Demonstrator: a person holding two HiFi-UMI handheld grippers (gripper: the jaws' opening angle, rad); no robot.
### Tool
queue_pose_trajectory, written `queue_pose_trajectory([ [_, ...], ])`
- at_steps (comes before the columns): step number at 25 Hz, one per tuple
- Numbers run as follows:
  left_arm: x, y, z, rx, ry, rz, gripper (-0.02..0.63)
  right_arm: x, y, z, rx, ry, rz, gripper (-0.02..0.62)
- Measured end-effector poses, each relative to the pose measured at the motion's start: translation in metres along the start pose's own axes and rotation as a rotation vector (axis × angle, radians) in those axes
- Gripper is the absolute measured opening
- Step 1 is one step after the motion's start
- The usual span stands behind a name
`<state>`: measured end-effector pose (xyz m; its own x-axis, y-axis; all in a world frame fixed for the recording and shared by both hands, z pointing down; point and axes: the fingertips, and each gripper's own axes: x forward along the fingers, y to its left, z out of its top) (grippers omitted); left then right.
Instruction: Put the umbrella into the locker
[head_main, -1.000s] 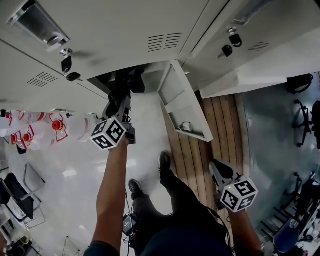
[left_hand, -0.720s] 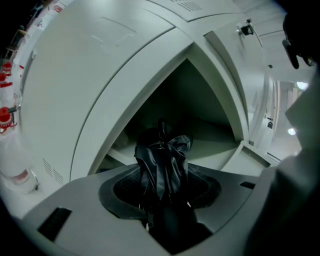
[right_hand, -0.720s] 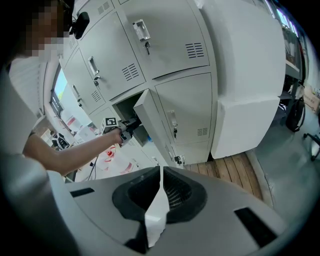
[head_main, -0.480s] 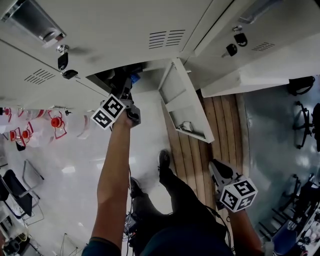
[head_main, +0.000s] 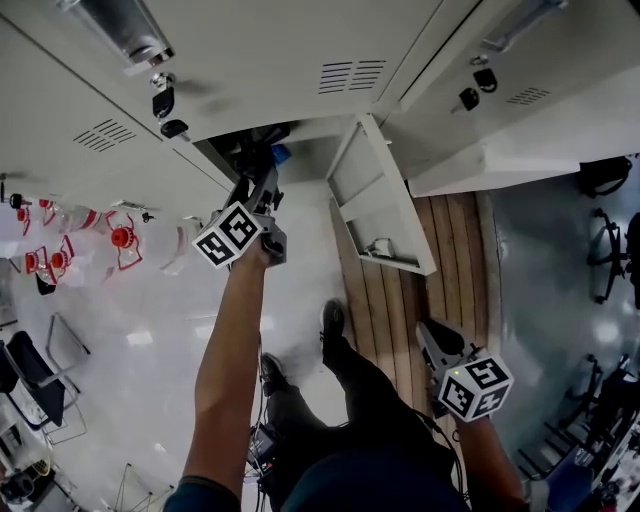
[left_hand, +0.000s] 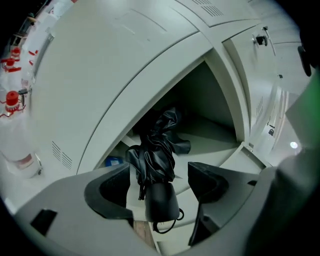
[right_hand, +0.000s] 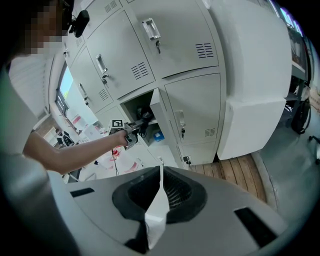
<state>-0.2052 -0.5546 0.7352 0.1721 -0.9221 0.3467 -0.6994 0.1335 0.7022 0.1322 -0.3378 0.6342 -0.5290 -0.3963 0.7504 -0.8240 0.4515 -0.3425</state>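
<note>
Left gripper (left_hand: 160, 172) jaws stand apart around the handle of the folded black fabric umbrella (left_hand: 156, 150), lying inside the open pale grey metal locker (left_hand: 212, 107); my right gripper (right_hand: 159, 195) hangs low, jaws together.

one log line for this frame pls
left hand-held gripper: open, jaws either side of umbrella handle | umbrella: lying in open locker, handle outward | right hand-held gripper: shut on white strip

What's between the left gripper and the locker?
The umbrella: handle between the left gripper's open jaws, canopy reaching into the locker. Left gripper view shows it.
</note>
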Motion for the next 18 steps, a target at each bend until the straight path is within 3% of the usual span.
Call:
queue_pose_trajectory([
  [10,-0.082,-0.012,0.018,0.141,0.027,0.040,0.364,-0.023,0.052,0.017,-0.036,-0.066,0.034,0.040],
  [18,-0.170,-0.035,0.046,0.226,0.009,0.026,0.354,-0.051,0.099,0.036,-0.065,-0.143,0.072,0.040],
])
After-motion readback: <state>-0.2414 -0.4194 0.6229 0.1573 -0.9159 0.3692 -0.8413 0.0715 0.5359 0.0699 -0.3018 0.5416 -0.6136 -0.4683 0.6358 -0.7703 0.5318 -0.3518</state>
